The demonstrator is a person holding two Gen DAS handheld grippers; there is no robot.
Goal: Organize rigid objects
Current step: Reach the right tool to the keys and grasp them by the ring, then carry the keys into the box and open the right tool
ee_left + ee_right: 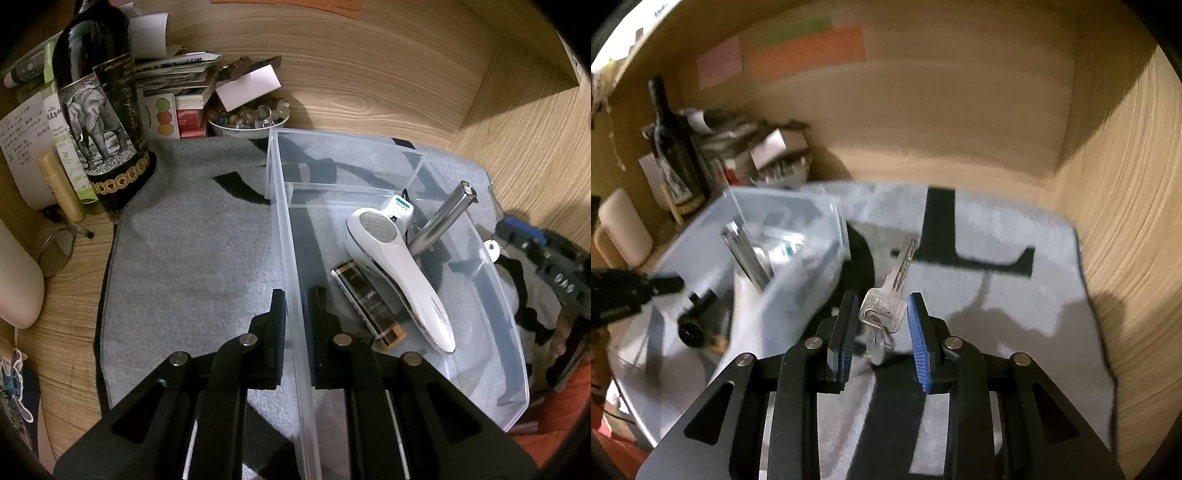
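A clear plastic bin [495, 295] sits on a grey mat [192, 258]. Inside lie a white handheld device [399, 266], a metal tube [443, 221] and a dark bar with gold ends [367, 304]. My left gripper [295, 302] is shut on the bin's left wall. In the right wrist view my right gripper [881, 306] is right of the bin [701, 254]; a silver key [890, 295] sits between its jaws, which stand apart around it, and contact is unclear. The key tip also shows in the left wrist view [493, 249] beyond the bin's right wall.
A wine bottle [99, 110] with an elephant label, stacked papers and boxes [177, 81] and a bowl of stones [247, 118] crowd the back left. A round mirror [57, 253] lies left of the mat. Wooden walls [1126, 240] close the back and right.
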